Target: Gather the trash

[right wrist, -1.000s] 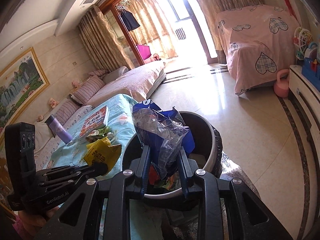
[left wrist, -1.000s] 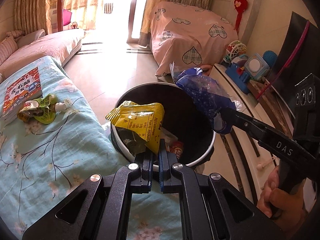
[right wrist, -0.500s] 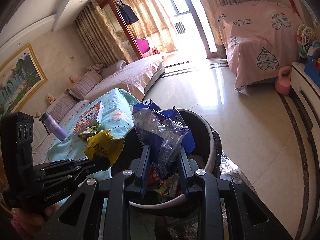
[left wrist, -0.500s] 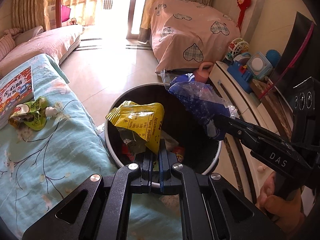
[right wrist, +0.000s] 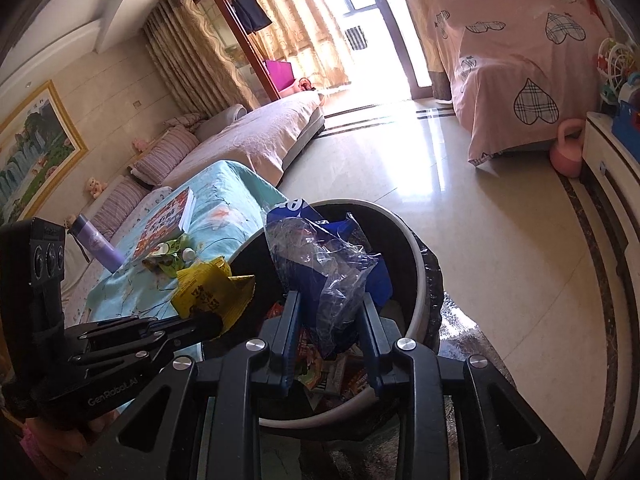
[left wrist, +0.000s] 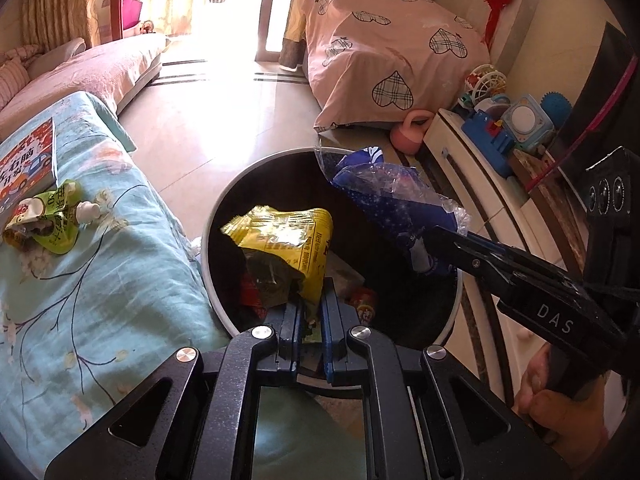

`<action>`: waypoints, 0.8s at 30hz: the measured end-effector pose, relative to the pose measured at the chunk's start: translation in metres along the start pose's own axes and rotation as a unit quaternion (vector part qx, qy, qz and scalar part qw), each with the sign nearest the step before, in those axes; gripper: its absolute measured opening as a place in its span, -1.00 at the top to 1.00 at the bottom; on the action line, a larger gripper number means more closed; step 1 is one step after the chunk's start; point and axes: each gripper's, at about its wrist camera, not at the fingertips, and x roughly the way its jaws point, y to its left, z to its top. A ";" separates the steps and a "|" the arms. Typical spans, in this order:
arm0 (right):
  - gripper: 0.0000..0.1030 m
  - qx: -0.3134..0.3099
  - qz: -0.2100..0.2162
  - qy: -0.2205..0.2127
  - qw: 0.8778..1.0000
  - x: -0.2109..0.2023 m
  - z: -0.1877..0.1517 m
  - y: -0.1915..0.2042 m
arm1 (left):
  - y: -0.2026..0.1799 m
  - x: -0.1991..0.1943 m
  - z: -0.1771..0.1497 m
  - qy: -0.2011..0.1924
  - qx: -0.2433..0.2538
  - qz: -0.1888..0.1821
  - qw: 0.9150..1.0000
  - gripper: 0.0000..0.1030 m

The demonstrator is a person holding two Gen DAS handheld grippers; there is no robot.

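My left gripper (left wrist: pixel 309 304) is shut on a yellow snack wrapper (left wrist: pixel 288 244) and holds it over the open black trash bin (left wrist: pixel 456 304). My right gripper (right wrist: pixel 328 312) is shut on a crumpled blue and clear plastic bag (right wrist: pixel 324 276), also over the bin (right wrist: pixel 416 264); the bag shows in the left wrist view (left wrist: pixel 392 200). The wrapper shows in the right wrist view (right wrist: pixel 208 292). The bin holds several wrappers. A green pouch with a white cap (left wrist: pixel 44 220) lies on the blue floral cover (left wrist: pixel 100 280).
A book (left wrist: pixel 24 168) lies on the blue cover beyond the pouch; a purple bottle (right wrist: pixel 96 244) stands further back. A white cabinet with toys (left wrist: pixel 500 136) is right of the bin. A pink covered furniture piece (left wrist: pixel 384 52) and a sofa (right wrist: pixel 248 136) stand beyond.
Both grippers have moved forward over the bin with their trash still held. The bin now sits closer and more centred in both views.
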 end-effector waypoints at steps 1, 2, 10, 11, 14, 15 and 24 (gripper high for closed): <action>0.32 0.005 0.002 0.001 1.000 0.001 0.001 -0.002 | 0.001 0.000 0.000 0.002 -0.003 0.000 1.000 0.65; 0.21 0.011 0.005 0.003 1.000 0.001 0.001 -0.005 | 0.002 -0.001 0.000 0.001 -0.006 0.000 1.000 0.51; -0.25 0.032 0.019 -0.014 0.999 -0.017 -0.001 -0.007 | 0.010 -0.029 -0.013 -0.030 -0.021 0.004 0.999 0.02; -0.36 0.033 0.022 -0.018 0.999 -0.022 -0.002 -0.005 | 0.013 -0.033 -0.017 -0.033 -0.025 0.006 0.999 0.00; -0.78 0.036 0.027 -0.032 0.998 -0.035 -0.007 0.003 | 0.021 -0.046 -0.031 -0.039 -0.047 0.007 0.998 -0.11; -0.84 0.037 0.028 -0.036 0.998 -0.039 -0.009 0.006 | 0.024 -0.050 -0.036 -0.041 -0.054 0.006 0.998 -0.12; -0.97 0.024 0.061 -0.043 0.997 -0.062 -0.048 0.056 | 0.053 -0.107 -0.101 -0.077 -0.095 0.036 0.992 -0.18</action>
